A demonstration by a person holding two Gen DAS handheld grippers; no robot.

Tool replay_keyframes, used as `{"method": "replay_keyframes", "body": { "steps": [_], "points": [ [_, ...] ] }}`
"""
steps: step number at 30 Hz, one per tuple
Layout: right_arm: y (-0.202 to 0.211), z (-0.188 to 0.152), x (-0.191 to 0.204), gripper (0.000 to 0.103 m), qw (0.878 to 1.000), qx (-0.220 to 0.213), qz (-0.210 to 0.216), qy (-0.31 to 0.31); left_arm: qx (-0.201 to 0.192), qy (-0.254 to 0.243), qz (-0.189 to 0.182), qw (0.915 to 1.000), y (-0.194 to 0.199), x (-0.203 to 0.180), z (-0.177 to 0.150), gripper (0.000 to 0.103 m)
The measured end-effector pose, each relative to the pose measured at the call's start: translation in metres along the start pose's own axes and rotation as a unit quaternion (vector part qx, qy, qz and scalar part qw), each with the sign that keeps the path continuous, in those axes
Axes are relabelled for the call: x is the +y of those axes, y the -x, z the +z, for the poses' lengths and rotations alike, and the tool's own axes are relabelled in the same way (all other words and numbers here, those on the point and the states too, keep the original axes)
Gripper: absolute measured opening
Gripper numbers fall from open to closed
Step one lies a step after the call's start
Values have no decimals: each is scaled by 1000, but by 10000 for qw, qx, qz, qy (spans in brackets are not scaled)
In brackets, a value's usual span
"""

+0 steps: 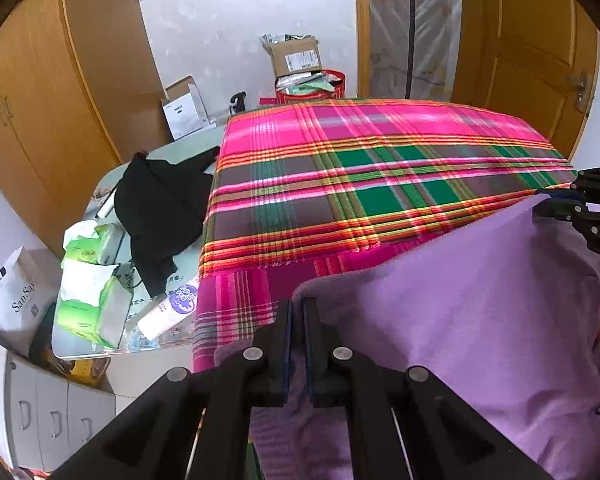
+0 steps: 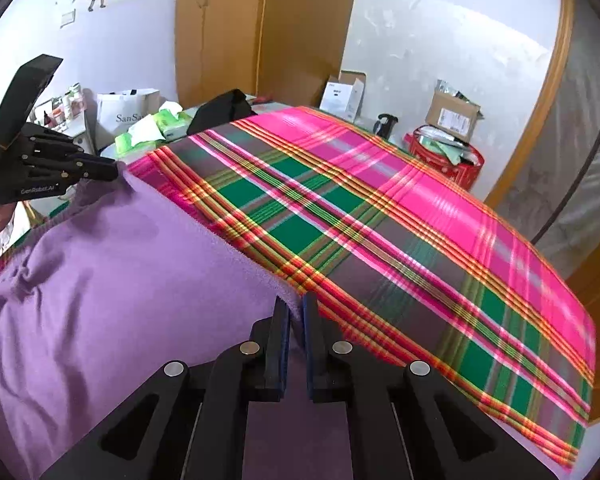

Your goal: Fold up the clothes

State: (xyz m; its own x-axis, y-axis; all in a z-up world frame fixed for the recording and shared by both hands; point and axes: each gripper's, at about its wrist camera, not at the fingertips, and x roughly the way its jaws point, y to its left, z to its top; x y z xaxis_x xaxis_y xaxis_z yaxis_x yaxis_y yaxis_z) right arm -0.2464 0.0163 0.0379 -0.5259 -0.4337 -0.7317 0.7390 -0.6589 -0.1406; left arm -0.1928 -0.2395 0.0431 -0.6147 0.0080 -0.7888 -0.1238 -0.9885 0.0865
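Pinching the soft purple fleece garment [image 2: 100, 272] by its far edge in both nearly closed jaws above the pink-and-green plaid cloth [image 2: 380, 208], we should keep the left gripper [image 1: 296, 304] and right gripper [image 2: 294, 300] level, the edge taut between them.

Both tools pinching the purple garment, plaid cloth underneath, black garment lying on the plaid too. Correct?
Not quite. In the left wrist view the black garment lies on the glass table beside the plaid cloth. The left tool and right tool do pinch the purple garment.
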Motion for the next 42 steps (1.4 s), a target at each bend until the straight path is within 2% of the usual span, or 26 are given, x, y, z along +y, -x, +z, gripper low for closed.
{"method": "replay_keyframes", "body": {
  "steps": [17,23,35,42],
  "points": [
    [89,-17,40,7,9993,-299,-99,182,-375,-355,242,9984,78,-24,-21,5],
    [118,-31,58,7,9992,-318,-76,221,-432,-494,302,9974,103,-35,-41,5],
    [157,-59,95,7,9992,-308,-27,245,-566,-388,257,9973,142,-43,-80,5],
    [170,-79,114,7,9994,-248,50,246,-537,-334,184,9978,150,-48,-105,6]
  ]
}}
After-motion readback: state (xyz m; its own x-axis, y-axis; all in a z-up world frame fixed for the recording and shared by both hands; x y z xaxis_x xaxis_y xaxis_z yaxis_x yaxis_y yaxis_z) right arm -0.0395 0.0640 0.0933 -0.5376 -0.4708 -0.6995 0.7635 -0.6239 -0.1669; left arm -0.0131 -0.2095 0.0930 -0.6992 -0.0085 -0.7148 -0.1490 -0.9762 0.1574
